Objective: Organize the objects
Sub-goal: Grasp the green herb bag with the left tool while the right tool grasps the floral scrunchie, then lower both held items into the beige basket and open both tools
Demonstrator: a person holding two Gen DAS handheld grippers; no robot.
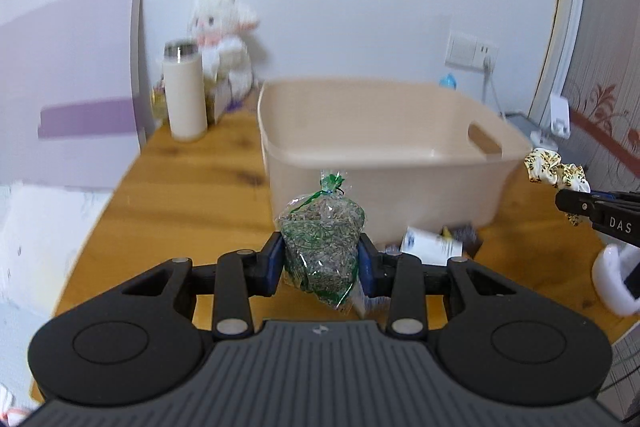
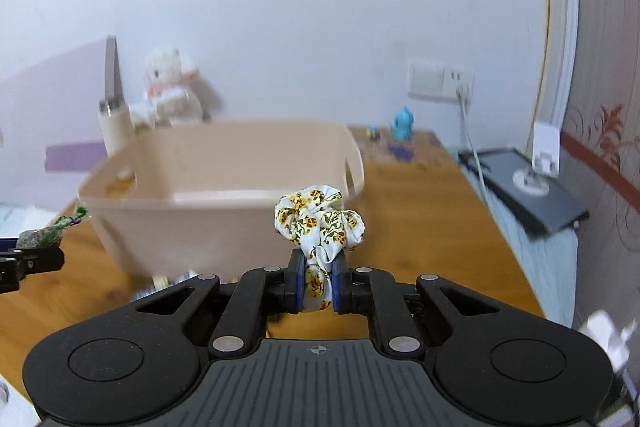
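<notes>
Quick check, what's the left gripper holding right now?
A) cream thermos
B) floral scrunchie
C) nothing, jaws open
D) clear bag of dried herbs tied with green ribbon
D: the left gripper is shut on the bag of dried herbs; the floral scrunchie is in the right gripper.

The only writing that can be read is "DAS", in white capital letters on the black body of the right gripper (image 1: pixel 576 205), seen at the right edge of the left wrist view; a small white packet (image 1: pixel 432 242) lying on the table (image 1: pixel 192 163) in front of the beige tub (image 1: pixel 380 163) seems to carry some print, but it is too blurred to read
</notes>
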